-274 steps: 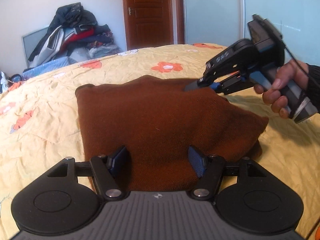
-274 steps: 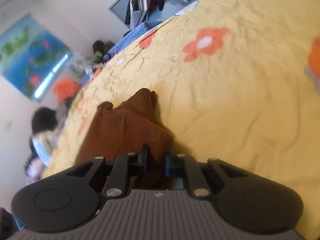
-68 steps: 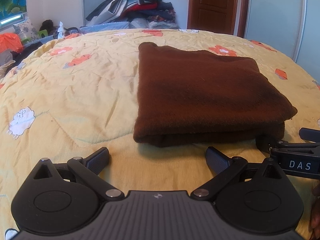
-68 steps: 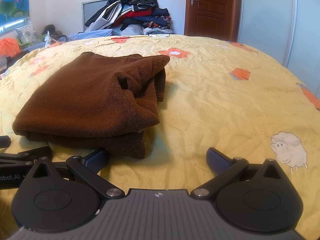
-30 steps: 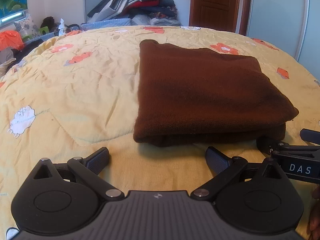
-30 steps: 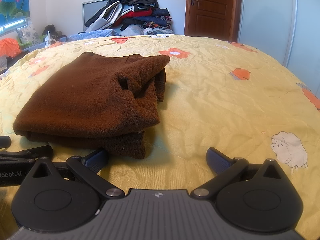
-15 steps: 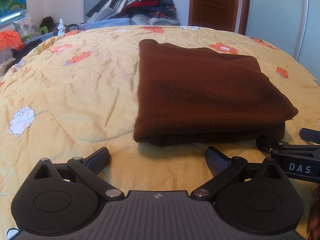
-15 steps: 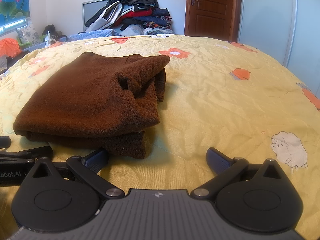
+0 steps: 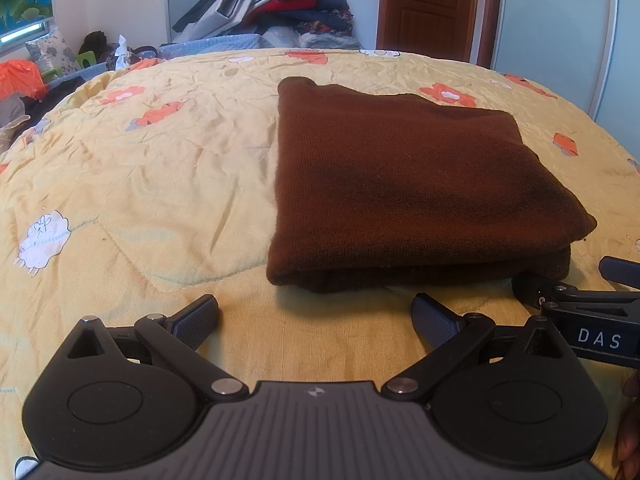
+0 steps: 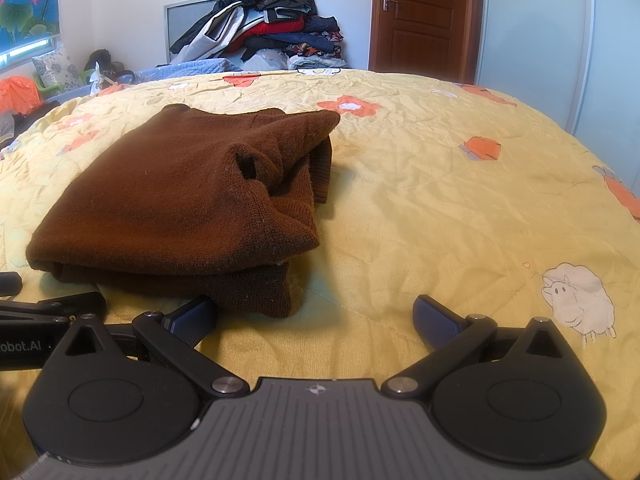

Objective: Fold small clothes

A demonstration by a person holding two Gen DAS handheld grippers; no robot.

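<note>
Over on the left, the left gripper (image 9: 316, 316) hangs low above the yellow bedspread (image 9: 140, 168), its jaws spread wide with nothing between them. The brown sweater (image 9: 400, 184) lies just ahead of it and off to its right side, a folded bundle flat on the quilt, its long axis running away from both tools toward the pile of clothes (image 9: 276, 4) by the far wall. The near edge of the bundle sits just beyond the fingertips, not touching them.

Moving right, the right gripper (image 10: 316, 316) is likewise released and empty, held at about the same height. From its camera the sweater lies ahead and to its left; its left finger (image 10: 192, 320) sits just beside the loose near corner of the bundle (whether it brushes the knit I cannot tell). That right-hand side looks the untidy one, with a sleeve or cuff bunched into an open pocket.

So the garment sits between the two tools, each roughly as near as the other. To my eye the folding looks finished, or nearly so; any tidying would fall to the right gripper.
</note>
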